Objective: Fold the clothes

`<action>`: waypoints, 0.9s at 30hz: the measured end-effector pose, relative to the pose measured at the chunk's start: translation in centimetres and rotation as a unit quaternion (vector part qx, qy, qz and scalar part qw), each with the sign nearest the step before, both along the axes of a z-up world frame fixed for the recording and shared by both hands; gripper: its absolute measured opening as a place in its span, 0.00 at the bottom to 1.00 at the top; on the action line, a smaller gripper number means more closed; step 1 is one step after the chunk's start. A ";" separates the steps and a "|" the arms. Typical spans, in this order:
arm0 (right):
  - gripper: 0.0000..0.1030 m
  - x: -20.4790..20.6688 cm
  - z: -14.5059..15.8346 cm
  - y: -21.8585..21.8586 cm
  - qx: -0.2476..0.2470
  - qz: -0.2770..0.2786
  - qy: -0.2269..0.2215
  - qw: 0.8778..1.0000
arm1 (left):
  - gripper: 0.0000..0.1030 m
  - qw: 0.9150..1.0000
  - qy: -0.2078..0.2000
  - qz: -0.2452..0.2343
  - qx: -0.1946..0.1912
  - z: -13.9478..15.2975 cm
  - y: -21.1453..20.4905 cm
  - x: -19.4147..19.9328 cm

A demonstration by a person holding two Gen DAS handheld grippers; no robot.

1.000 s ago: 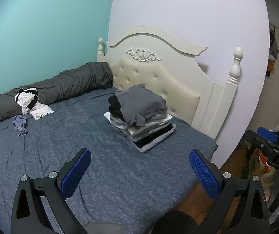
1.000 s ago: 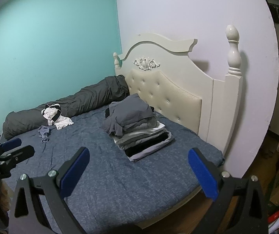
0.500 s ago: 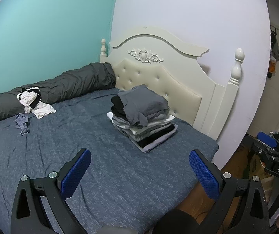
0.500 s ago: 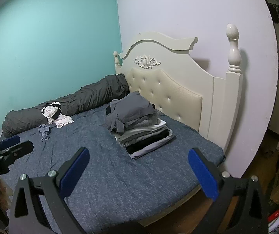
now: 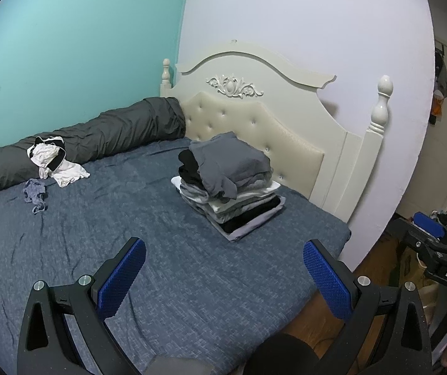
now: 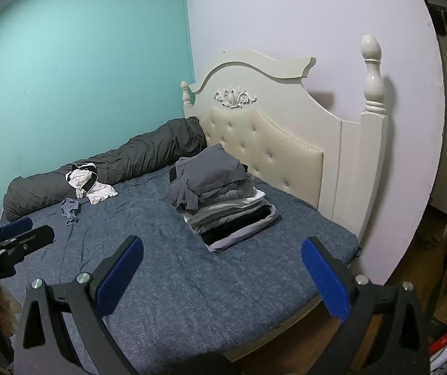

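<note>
Both grippers empty, jaws spread wide: left gripper (image 5: pixel 223 275) and right gripper (image 6: pixel 221 272) hang over the near part of the bed (image 5: pixel 192 297), touching no cloth. Compared with a second ago both views have drifted a little (stack sits slightly further right in the left view); nothing on the bed has moved. Folded stack (image 5: pixel 228 181) at 12 o'clock from the left gripper, close to the headboard (image 5: pixel 254 118), top grey piece sagging over its front edge. Unfolded: white-and-black heap (image 5: pixel 54 164) at 10 o'clock against the grey roll (image 5: pixel 104 134), small blue-grey garment (image 5: pixel 35 193) just in front of it. Looks like between items; judging by what's left, next pick is one of those two.
</note>
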State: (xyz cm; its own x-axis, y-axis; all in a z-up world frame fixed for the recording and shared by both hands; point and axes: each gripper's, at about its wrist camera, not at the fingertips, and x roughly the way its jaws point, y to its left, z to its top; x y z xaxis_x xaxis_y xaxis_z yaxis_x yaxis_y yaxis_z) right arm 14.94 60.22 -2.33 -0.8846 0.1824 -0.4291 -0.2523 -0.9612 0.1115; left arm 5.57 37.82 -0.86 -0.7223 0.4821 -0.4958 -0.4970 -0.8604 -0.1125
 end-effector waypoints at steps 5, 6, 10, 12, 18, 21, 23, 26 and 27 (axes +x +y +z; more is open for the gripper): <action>0.99 0.1 0.0 0.1 0.000 0.000 -0.002 1.000 | 1.00 1.000 -0.001 -0.003 -0.002 -0.1 0.2 0.0; 0.99 0.1 -0.1 0.1 0.000 0.000 -0.002 1.000 | 1.00 1.000 -0.002 -0.002 -0.003 -0.1 0.2 -0.1; 0.99 0.0 -0.2 0.2 -0.003 0.000 -0.004 1.000 | 1.00 1.000 -0.004 0.006 -0.003 -0.1 0.1 -0.2; 0.99 0.0 -0.3 0.2 -0.004 0.001 -0.005 1.000 | 1.00 1.000 -0.002 0.012 -0.005 -0.1 0.0 -0.3; 0.99 -0.1 -0.5 0.3 -0.005 0.002 -0.008 1.000 | 1.00 1.000 0.003 0.014 -0.004 -0.1 0.0 -0.3; 0.99 -0.1 -0.5 0.4 -0.005 0.001 -0.007 1.000 | 1.00 1.000 0.004 0.014 -0.001 0.0 -0.1 -0.3; 0.99 -0.1 -0.5 0.4 -0.006 0.000 -0.007 1.000 | 1.00 1.000 0.005 0.013 -0.002 0.0 -0.1 -0.2; 0.99 -0.1 -0.5 0.4 -0.006 0.000 -0.007 1.000 | 1.00 1.000 0.006 0.013 -0.005 0.0 -0.1 -0.2; 0.99 -0.1 -0.5 0.4 -0.006 0.000 -0.007 1.000 | 1.00 1.000 0.005 0.012 -0.004 -0.1 -0.1 -0.2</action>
